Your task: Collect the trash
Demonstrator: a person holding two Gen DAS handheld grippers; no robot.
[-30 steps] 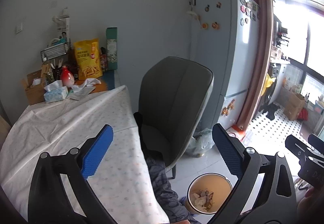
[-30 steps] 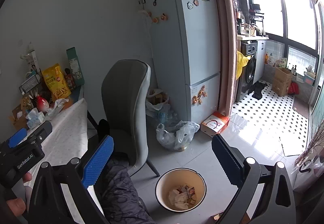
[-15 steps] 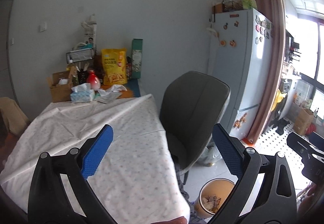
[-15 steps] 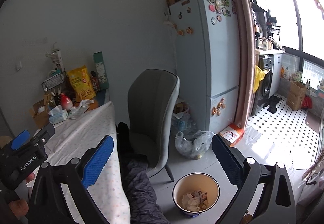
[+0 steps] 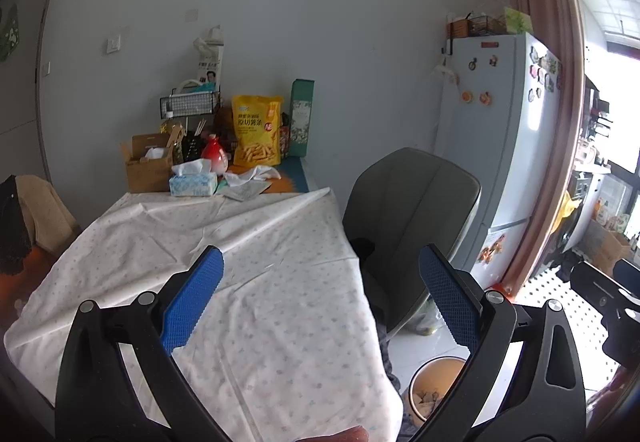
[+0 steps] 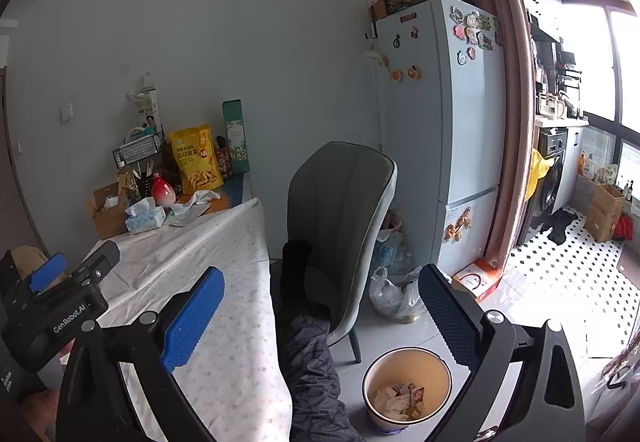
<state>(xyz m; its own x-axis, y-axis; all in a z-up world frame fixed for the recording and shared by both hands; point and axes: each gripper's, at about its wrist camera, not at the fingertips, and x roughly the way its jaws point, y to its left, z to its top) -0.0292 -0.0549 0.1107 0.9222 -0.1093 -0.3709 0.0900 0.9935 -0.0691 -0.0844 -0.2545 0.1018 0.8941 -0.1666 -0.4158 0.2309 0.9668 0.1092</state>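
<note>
Both the left claw [image 5: 320, 306] and the right claw [image 6: 320, 326] are spread wide and carry nothing. Paper scraps [image 6: 400, 400] lie inside the trash bin [image 6: 407, 356] on the floor, just beside the grey chair [image 6: 340, 218]. The cloth-covered bench [image 5: 208, 242] stands on the chair's other side.

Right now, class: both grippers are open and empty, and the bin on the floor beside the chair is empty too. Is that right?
Not quite. The bin already holds scraps of trash, as the right wrist view shows. The left gripper and right gripper are open and empty, and the bin stands beside the chair.
</note>
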